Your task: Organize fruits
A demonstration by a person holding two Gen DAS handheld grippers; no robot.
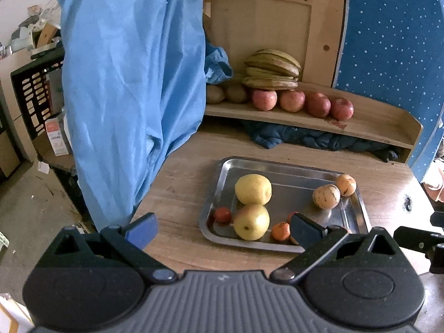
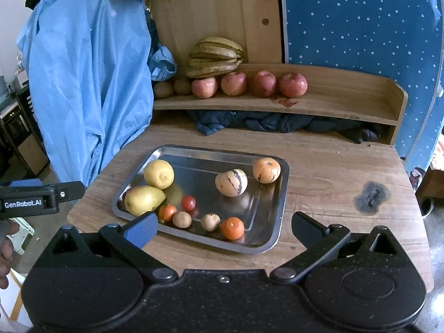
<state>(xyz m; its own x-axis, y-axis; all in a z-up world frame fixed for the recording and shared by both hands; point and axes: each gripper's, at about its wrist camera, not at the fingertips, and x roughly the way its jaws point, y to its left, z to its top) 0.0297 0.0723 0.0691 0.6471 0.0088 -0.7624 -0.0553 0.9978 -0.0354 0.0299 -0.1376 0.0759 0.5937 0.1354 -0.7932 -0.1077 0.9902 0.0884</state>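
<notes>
Both claws are held wide apart and empty above the near edge of the tabletop (image 2: 333, 166): the left claw (image 1: 222, 229) at the tray's near left, the right claw (image 2: 224, 229) over its near rim. On the steel tray (image 2: 273, 238) are seen a pear (image 2: 143, 199), a lemon (image 2: 158, 174), a striped melon (image 2: 231, 182), a tomato (image 2: 188, 202), tangerines and small brown fruits. On the shelf (image 2: 347, 105) behind, four apples (image 2: 262, 83) are lined up beside bananas (image 2: 215, 55) and kiwis (image 2: 163, 89). A blue cloth (image 2: 88, 83) is hung at the left.
</notes>
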